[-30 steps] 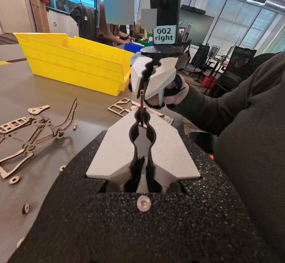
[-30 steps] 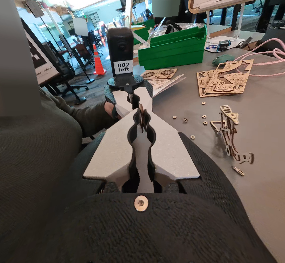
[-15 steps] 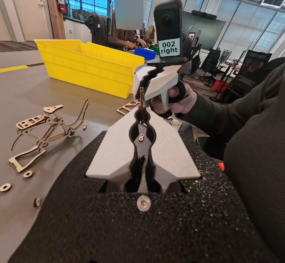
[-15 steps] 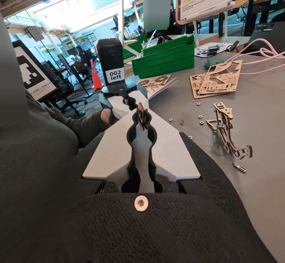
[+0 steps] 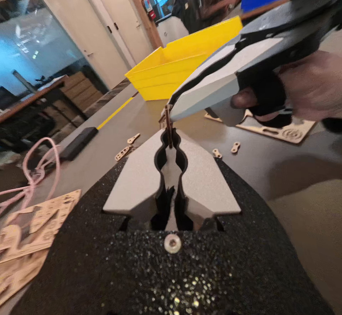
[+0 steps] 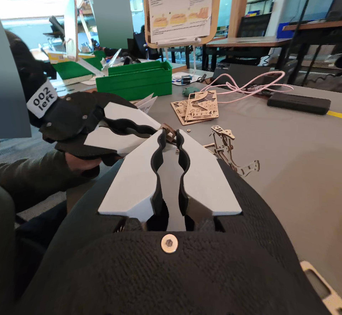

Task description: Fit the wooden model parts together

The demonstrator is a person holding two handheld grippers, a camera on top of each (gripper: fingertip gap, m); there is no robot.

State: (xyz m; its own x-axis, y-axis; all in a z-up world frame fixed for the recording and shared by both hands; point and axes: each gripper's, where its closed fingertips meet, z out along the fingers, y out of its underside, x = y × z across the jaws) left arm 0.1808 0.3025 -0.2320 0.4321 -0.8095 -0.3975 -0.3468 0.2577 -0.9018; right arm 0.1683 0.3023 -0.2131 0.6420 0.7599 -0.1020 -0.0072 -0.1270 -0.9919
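My left gripper is shut on a thin wooden part, held edge-on and sticking up from its tips. My right gripper comes in from the right and meets that part tip to tip. In the right wrist view my right gripper is closed on a small brown wooden part, and the left gripper comes in from the left against it. The two parts touch; how they join is hidden. A partly built wooden frame stands on the grey table just right of the tips.
A yellow bin stands behind the grippers. Small wooden links lie loose. Cut-out wooden sheets lie by a green bin. A pink cable and a black box are at the far right. Less than 4 cm separates the two grippers' tips.
Both grippers have swung round while staying tip to tip. They no longer face each other straight on: each now comes in from the side, tilted, lower over the table.
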